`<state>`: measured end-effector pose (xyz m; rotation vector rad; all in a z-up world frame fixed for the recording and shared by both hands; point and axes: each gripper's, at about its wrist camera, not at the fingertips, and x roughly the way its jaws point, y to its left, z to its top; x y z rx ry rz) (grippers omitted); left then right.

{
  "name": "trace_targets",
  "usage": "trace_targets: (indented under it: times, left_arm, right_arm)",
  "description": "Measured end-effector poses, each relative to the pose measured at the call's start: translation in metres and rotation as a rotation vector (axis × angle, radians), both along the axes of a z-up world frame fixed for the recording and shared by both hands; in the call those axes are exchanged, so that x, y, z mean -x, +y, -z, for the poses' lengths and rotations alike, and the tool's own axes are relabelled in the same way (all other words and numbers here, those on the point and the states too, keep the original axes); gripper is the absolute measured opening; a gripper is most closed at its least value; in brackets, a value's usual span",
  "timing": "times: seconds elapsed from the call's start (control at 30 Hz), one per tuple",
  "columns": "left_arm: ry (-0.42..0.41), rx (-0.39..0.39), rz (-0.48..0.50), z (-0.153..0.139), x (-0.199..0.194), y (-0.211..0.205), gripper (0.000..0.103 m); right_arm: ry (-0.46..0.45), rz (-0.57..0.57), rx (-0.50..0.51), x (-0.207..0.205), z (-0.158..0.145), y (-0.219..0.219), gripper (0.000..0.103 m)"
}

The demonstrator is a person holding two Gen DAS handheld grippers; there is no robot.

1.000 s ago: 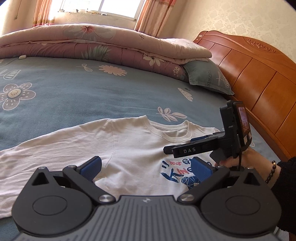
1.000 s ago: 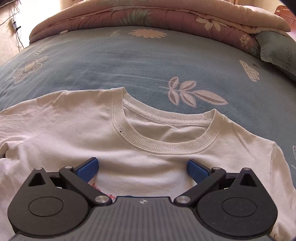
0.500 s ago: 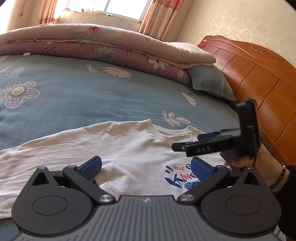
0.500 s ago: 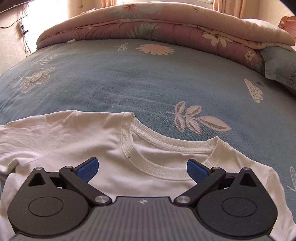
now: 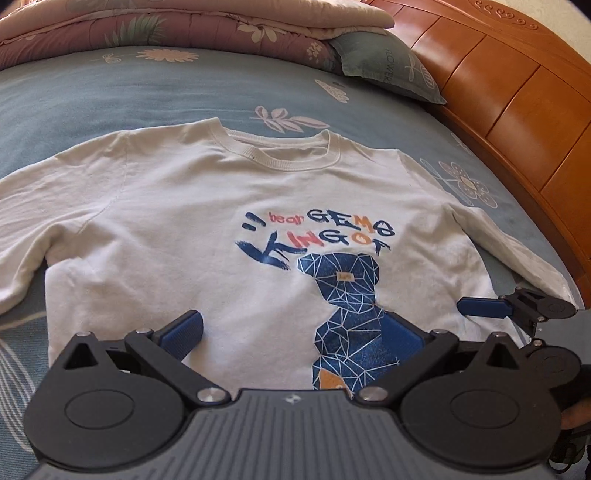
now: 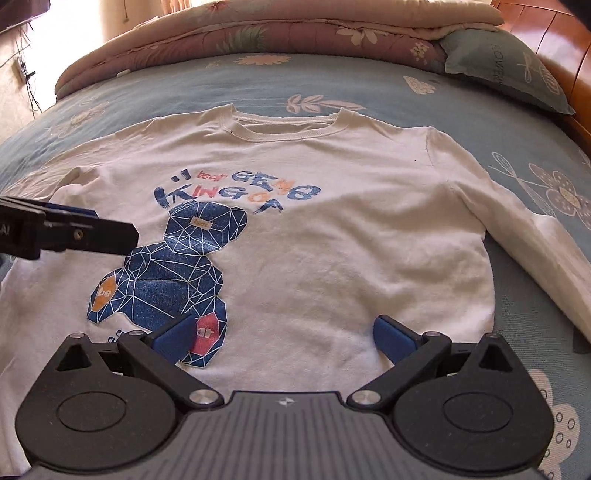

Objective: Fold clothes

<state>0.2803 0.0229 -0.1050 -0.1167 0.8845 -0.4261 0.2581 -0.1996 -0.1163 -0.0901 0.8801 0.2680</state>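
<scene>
Here, white shirt (image 5: 192, 221) flat on blue floral bedsheet (image 5: 110, 96), wood headboard (image 5: 517, 92) behind.

A blue bedsheet (image 5: 155, 96) printed with pale flowers and leaves is spreading out ahead of the jaws and to both sides of them. Far ahead, a folded pink floral quilt (image 6: 280, 33) is lying across the bed, with a grey-green pillow (image 5: 388, 70) resting against its right end. A wooden headboard (image 5: 517, 96) is running along the right of the jaws.
</scene>
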Motion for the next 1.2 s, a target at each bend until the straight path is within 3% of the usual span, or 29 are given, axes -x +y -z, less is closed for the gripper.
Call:
trace_targets:
  times: [0.1, 0.23, 0.3, 0.4, 0.47, 0.6, 0.67, 0.8, 0.93, 1.03, 1.1, 1.2]
  left_arm:
    - [-0.027, -0.056, 0.019, 0.001, 0.007, -0.006, 0.102]
    - [0.02, 0.016, -0.011, -0.015, 0.012, 0.013, 0.102]
    - [-0.019, 0.03, -0.055, -0.032, 0.01, 0.032, 0.102]
    - [-0.078, -0.024, -0.192, -0.056, -0.006, 0.06, 0.102]
    - [-0.058, 0.044, -0.252, -0.062, -0.027, 0.079, 0.102]
    - [-0.044, 0.084, -0.297, -0.05, -0.063, 0.085, 0.102]
    - [-0.001, 0.057, -0.306, -0.037, -0.073, 0.081, 0.102]
    - [0.109, 0.064, -0.325, -0.011, -0.068, 0.083, 0.102]
    - [0.134, 0.062, -0.358, -0.021, -0.048, 0.087, 0.102]
    - [0.057, 0.125, -0.309, -0.04, -0.034, 0.083, 0.102]
    - [0.048, 0.179, -0.272, -0.042, -0.033, 0.076, 0.102]
    - [0.069, 0.171, -0.284, -0.032, -0.036, 0.07, 0.102]
  right_arm:
    - [-0.023, -0.017, -0.016, 0.005, 0.003, -0.003, 0.103]
    - [-0.082, -0.067, -0.063, 0.01, 0.007, -0.012, 0.103]
    - [-0.096, -0.075, -0.068, 0.012, 0.007, -0.013, 0.103]
    - [-0.105, -0.08, -0.06, 0.013, 0.007, -0.012, 0.103]
    - [-0.098, -0.069, -0.05, 0.012, 0.006, -0.009, 0.103]
    - [-0.088, -0.062, -0.058, 0.01, 0.006, -0.011, 0.103]
    - [-0.084, -0.057, -0.06, 0.01, 0.005, -0.011, 0.103]
    - [-0.078, -0.055, -0.046, 0.009, 0.006, -0.009, 0.103]
    - [-0.07, -0.054, -0.044, 0.007, 0.005, -0.008, 0.103]
    - [-0.071, -0.05, -0.04, 0.008, 0.005, -0.007, 0.103]
    - [-0.072, -0.049, -0.039, 0.008, 0.005, -0.007, 0.103]
    - [-0.071, -0.049, -0.038, 0.008, 0.005, -0.007, 0.103]
